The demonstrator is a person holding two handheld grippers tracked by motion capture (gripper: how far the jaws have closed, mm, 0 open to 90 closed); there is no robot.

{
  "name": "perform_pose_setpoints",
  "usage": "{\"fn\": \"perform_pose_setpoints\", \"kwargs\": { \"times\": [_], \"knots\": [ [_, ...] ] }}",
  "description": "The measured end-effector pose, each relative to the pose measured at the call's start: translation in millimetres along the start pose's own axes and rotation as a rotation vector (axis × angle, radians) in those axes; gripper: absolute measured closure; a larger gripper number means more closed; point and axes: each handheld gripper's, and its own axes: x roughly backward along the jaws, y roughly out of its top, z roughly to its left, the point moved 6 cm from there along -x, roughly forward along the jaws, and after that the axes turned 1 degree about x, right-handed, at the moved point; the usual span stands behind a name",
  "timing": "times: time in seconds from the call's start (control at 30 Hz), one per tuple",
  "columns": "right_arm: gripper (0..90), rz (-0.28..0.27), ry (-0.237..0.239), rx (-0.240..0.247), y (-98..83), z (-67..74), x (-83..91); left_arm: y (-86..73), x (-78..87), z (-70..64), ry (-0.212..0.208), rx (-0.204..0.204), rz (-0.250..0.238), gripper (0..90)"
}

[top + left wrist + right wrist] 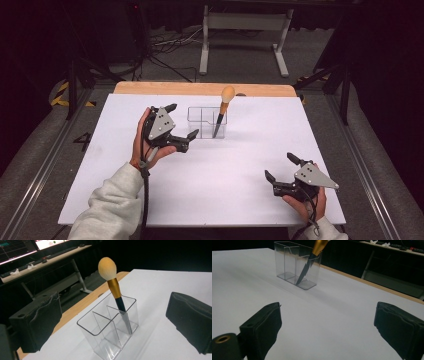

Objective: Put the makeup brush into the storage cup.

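Your left hand-held gripper (181, 123) hovers with jaws spread and empty just beside the clear plastic divided organiser (206, 121), which stands on the white desk (225, 175) toward the far middle; your right hand-held gripper (283, 168), also open and empty, waits near the front right, well apart.

From the left gripper view, the makeup brush with black handle, gold ferrule and peach bristle head (114, 287) stands in the organiser's end compartment, head up, leaning on the rim; likely the wall keeps it propped.

From the right gripper view, the brush's long axis runs from the compartment floor upward, tilting to the right.
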Motion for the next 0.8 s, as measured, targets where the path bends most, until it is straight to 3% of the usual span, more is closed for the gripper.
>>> {"fn": "perform_pose_setpoints", "kwargs": {
  "times": [0.8],
  "knots": [
    [8.2,-0.003,-0.007,0.011,1.3,0.6,1.2,-35.6,46.6,-2.6,0.021,-0.038,0.039,1.9]
  ]
}}
